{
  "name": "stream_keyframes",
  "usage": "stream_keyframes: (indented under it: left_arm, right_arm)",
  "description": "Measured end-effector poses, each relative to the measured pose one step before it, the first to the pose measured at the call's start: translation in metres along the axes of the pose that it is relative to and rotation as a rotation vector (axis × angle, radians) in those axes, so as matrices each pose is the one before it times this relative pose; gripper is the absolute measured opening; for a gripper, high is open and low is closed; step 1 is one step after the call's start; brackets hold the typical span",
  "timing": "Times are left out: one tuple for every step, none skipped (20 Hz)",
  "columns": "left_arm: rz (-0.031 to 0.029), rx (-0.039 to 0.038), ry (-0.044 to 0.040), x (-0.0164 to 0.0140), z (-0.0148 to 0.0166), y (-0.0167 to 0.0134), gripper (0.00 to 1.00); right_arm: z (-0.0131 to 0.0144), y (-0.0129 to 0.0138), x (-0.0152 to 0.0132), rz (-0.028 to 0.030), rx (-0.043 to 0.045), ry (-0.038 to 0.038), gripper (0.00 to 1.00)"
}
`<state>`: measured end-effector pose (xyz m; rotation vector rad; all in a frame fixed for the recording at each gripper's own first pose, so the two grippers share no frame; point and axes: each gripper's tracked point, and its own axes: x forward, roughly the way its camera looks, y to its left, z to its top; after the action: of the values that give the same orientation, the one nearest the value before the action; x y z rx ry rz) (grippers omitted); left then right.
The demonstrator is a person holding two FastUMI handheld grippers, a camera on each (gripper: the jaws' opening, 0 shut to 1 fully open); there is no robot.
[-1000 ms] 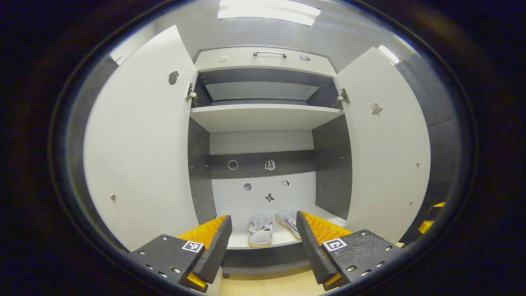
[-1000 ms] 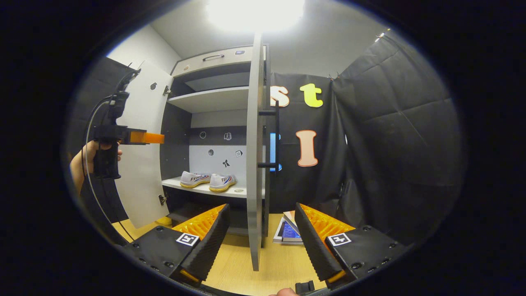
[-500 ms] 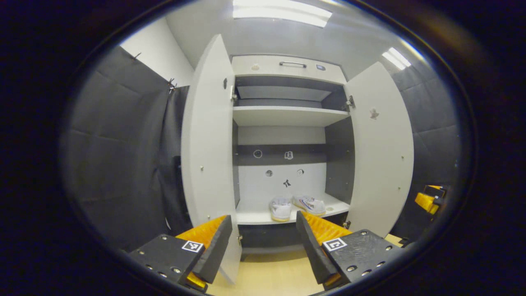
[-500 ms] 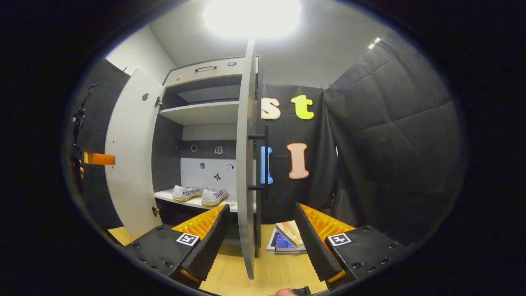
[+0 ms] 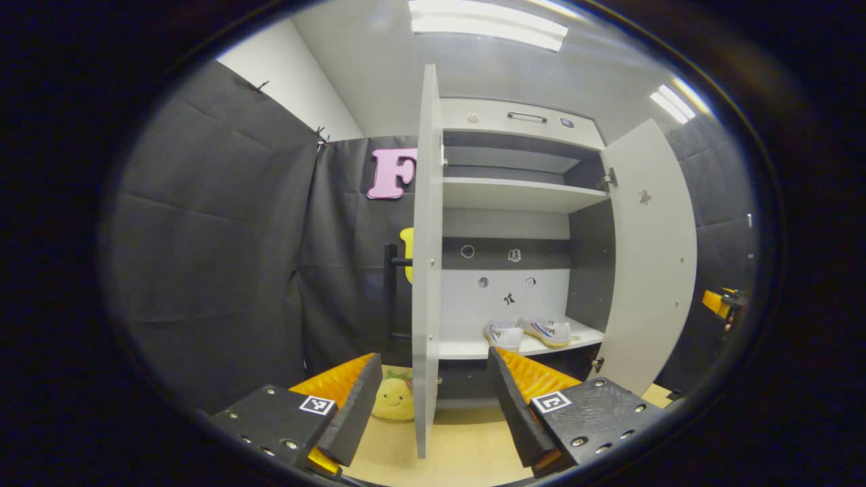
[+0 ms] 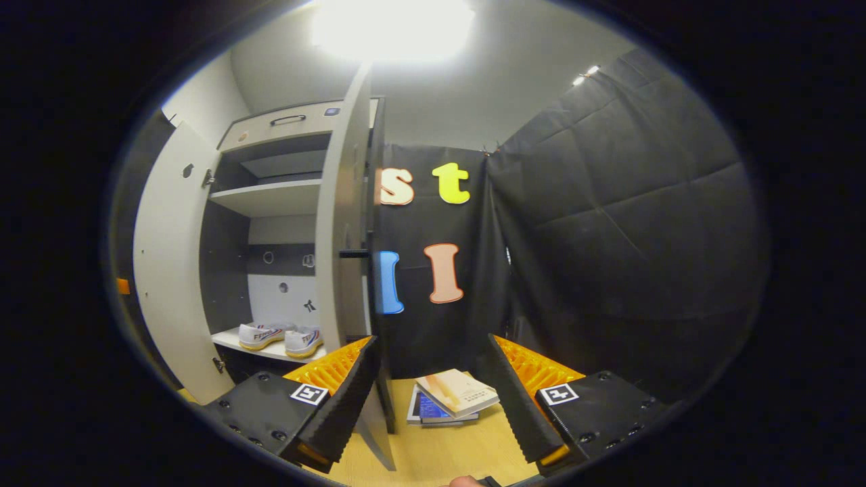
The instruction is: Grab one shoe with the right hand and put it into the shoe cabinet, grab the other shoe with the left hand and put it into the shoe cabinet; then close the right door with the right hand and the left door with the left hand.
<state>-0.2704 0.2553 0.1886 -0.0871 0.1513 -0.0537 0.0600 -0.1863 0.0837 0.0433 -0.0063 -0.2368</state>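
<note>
With both white canvas shoes (image 5: 531,331) on the lower shelf's front edge, you have swung each released, empty gripper (image 5: 433,399) (image 6: 433,399) outward to its tall white cabinet door (image 5: 426,270) (image 6: 342,223), so closing comes next.

In the left gripper view the shoe cabinet (image 5: 521,196) at centre right has pale grey-white doors and shelves, dark grey side walls and a dark band across its white back panel, dotted with small black-and-white stickers. Low in it, the two shoes (image 5: 531,332) are white with red-and-blue side stripes — yellowish soles in the right gripper view. At lower centre sits a yellow plush toy (image 5: 394,399) with a green tuft. The floor (image 5: 467,450) is light wood. In the right gripper view, bottom centre, stacked books (image 6: 448,402) — cream-orange cover above blue.
</note>
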Motion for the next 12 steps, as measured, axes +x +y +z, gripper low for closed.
stream_keyframes:
  left_arm:
    - [0.00465, 0.00441, 0.00175, -0.00326, -0.0019, 0.00337, 0.89]
    - [0.00122, 0.00242, 0.00281, -0.00015, -0.00231, 0.00252, 0.89]
    - [0.00427, -0.00348, 0.00317, 0.00019, -0.00288, 0.00265, 0.89]
    - [0.00146, -0.00749, 0.00219, -0.00002, -0.00214, 0.00193, 0.89]
    - [0.00079, -0.0084, 0.00297, -0.00149, -0.00218, 0.00258, 0.89]
    - [0.00129, -0.0046, 0.00208, -0.00074, -0.00257, 0.00146, 0.89]
    - [0.00332, 0.00075, 0.00042, -0.00276, -0.0017, 0.00261, 0.9]
    - [0.00343, 0.00303, 0.00042, -0.00113, -0.00109, 0.0042, 0.9]
    - [0.00448, 0.00175, 0.00046, -0.00324, -0.00112, 0.00379, 0.89]
    - [0.00413, -0.00024, -0.00003, -0.0004, -0.00037, 0.00329, 0.89]
    - [0.00636, -0.00353, 0.0023, -0.00142, -0.00166, 0.00544, 0.89]
    - [0.00462, -0.00597, 0.00337, -0.00085, -0.00174, 0.00468, 0.9]
  right_arm:
    - [0.00199, -0.00561, 0.00547, -0.02462, 0.00365, 0.00077, 0.98]
    - [0.00239, -0.00359, 0.00692, -0.02085, 0.00622, 0.00134, 0.97]
    - [0.00242, -0.00047, 0.0063, -0.01189, 0.00767, 0.00022, 0.97]
    - [0.0026, 0.00096, 0.0057, -0.00782, 0.00543, -0.00321, 0.96]
    - [0.0026, -0.00008, 0.0006, -0.00867, 0.00669, -0.00087, 0.97]
    - [0.00103, 0.00095, 0.00447, -0.0044, 0.01174, 0.00289, 0.97]
    - [0.00017, 0.00392, 0.00471, 0.00016, 0.01703, 0.00554, 0.92]
    - [-0.00098, 0.00378, 0.00336, 0.00385, 0.01526, 0.0076, 0.97]
    - [-0.00103, 0.00115, 0.00384, -0.0026, 0.01018, 0.01058, 0.97]
    - [-0.00211, -0.00044, 0.00299, -0.00963, 0.00503, 0.01278, 0.97]
    - [-0.00198, -0.00064, 0.00296, -0.00926, 0.00041, 0.01363, 0.97]
    - [-0.00173, 0.00053, 0.00181, -0.00941, -0.00236, 0.01393, 0.98]
